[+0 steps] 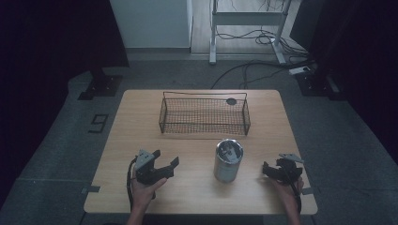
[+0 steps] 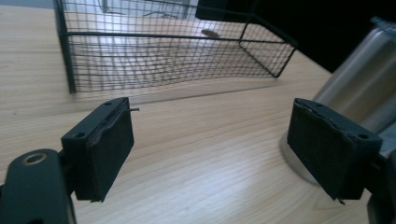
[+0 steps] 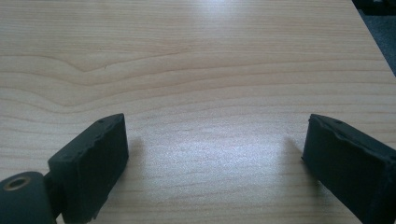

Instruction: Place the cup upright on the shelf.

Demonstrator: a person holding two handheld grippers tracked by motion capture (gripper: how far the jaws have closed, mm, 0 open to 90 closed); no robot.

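Left tool (image 1: 165, 164) near the front-left of the table (image 1: 141, 117), held in a hand (image 1: 143, 187), jaws spread wide, nothing between them. In the left gripper view its pads (image 2: 109, 149) frame bare wood; the metal can (image 2: 369, 88) sits just beyond the right-hand jaw, not touching as far as I can tell.

Right tool (image 1: 274, 169) at front-right, also hand-held, jaws apart and empty. The right gripper view has both pads (image 3: 93, 163) low over plain table (image 3: 196, 70).

Metal can (image 1: 228, 161) stands upright between the two tools, closer to the front edge than the basket, lid up.

Wire basket (image 1: 204, 115) sits toward the far side, centred, apart from the can. Small dark round disc (image 1: 231, 101) on the table just behind its far right corner.
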